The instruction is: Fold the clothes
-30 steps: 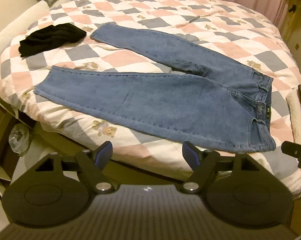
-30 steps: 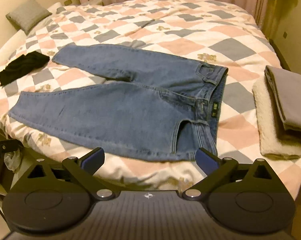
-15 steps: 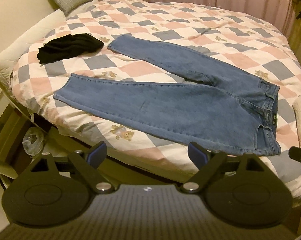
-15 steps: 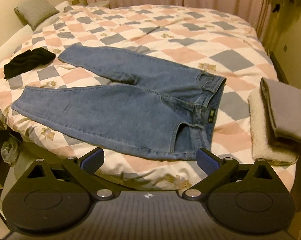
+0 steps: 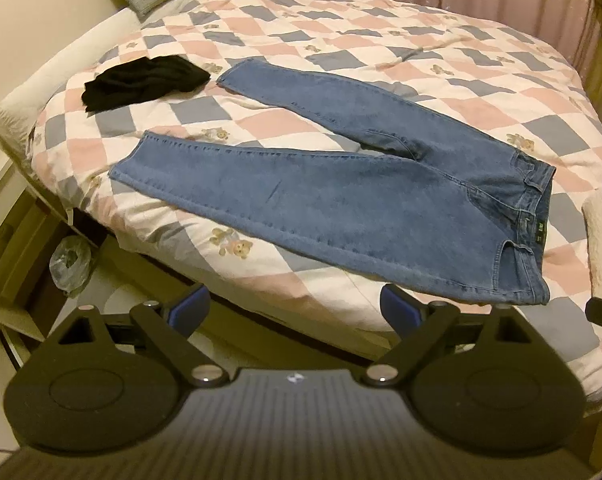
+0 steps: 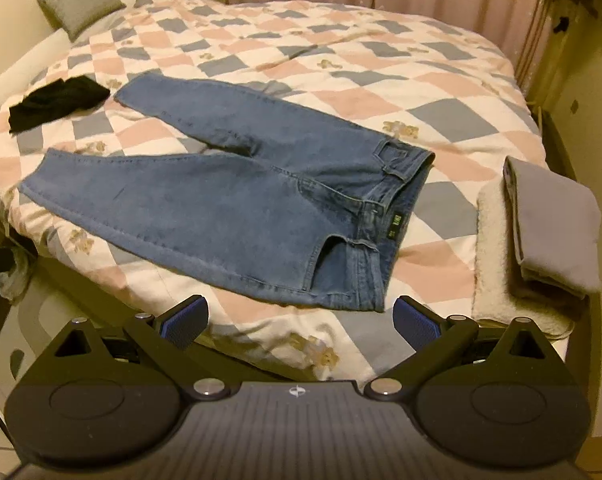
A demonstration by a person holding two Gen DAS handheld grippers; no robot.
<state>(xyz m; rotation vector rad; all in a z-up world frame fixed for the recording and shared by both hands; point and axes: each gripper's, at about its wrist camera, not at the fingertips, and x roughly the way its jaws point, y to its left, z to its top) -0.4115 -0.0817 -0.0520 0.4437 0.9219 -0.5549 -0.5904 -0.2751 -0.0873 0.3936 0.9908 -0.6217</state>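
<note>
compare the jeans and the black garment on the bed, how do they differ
The jeans are blue denim, spread flat with both legs splayed apart; the black garment is bunched in a loose heap. The jeans cover far more of the bed. The jeans lie near the front edge, the black garment further back to the left. Both rest on the quilt, untouched by either gripper.

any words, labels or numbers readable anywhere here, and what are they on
Dark label inside the waistband of the jeans: the label carries light print, too blurred to read.
Same label in the left wrist view: also too small to read.
Small round emblem on the right gripper's body, and on the left's: a symbol, no letters.
Quilt: bear pictures only, no text.
</note>
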